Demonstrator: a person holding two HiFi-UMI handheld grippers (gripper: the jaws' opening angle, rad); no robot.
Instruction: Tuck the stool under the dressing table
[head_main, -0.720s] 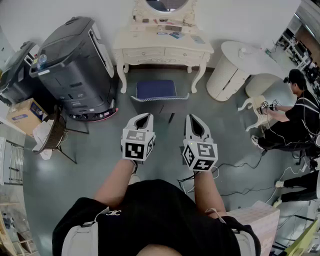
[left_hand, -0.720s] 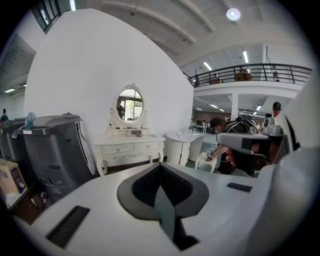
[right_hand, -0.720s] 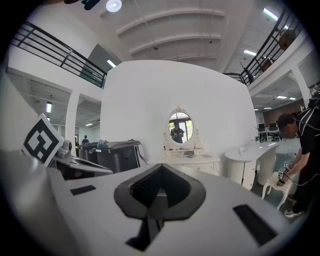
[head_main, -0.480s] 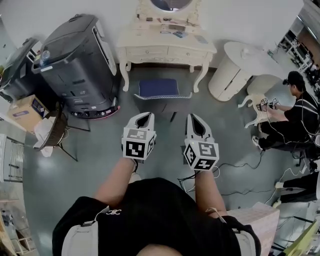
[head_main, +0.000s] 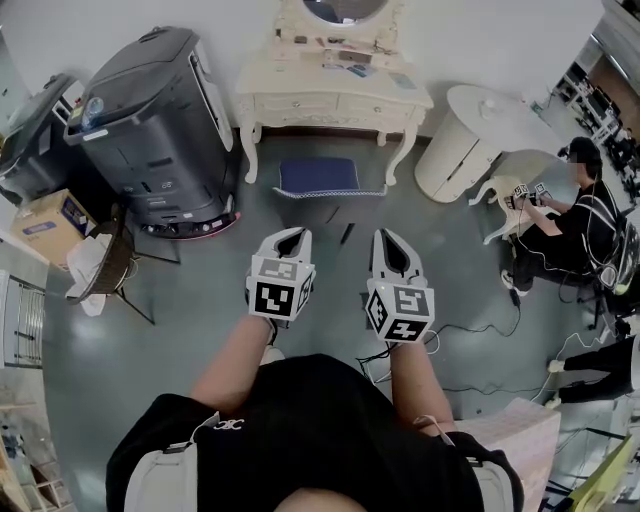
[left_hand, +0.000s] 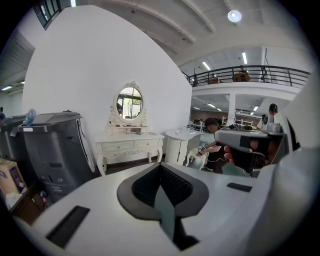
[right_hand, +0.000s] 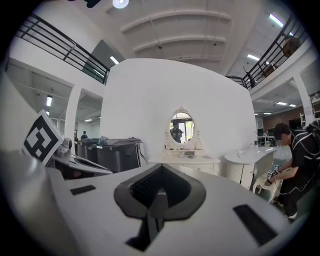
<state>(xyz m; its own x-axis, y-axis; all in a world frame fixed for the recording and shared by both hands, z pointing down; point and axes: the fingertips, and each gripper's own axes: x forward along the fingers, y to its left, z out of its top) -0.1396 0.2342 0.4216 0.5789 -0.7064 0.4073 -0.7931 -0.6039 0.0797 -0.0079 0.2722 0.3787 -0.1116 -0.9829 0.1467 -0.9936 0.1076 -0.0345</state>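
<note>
The stool (head_main: 318, 176) has a blue cushion with white trim and dark legs. It stands on the grey floor just in front of the cream dressing table (head_main: 335, 95), between the table's front legs. My left gripper (head_main: 290, 237) and right gripper (head_main: 388, 240) are held side by side short of the stool, apart from it, both shut and empty. In the left gripper view the shut jaws (left_hand: 161, 167) point at the dressing table (left_hand: 129, 145) and its oval mirror (left_hand: 129, 102). The right gripper (right_hand: 161, 170) faces the same table (right_hand: 187, 160). The grippers' own bodies hide the stool in both gripper views.
A large dark grey machine (head_main: 150, 130) stands left of the table and a white round cabinet (head_main: 465, 135) to its right. A person (head_main: 570, 220) sits at the far right. A cardboard box (head_main: 45, 225), a small folding chair (head_main: 105, 265) and floor cables (head_main: 480, 330) lie around.
Both grippers stay shut in about the same place. The view has shifted a little, less of the stool's front side shows, and the seated person on the right has moved.
</note>
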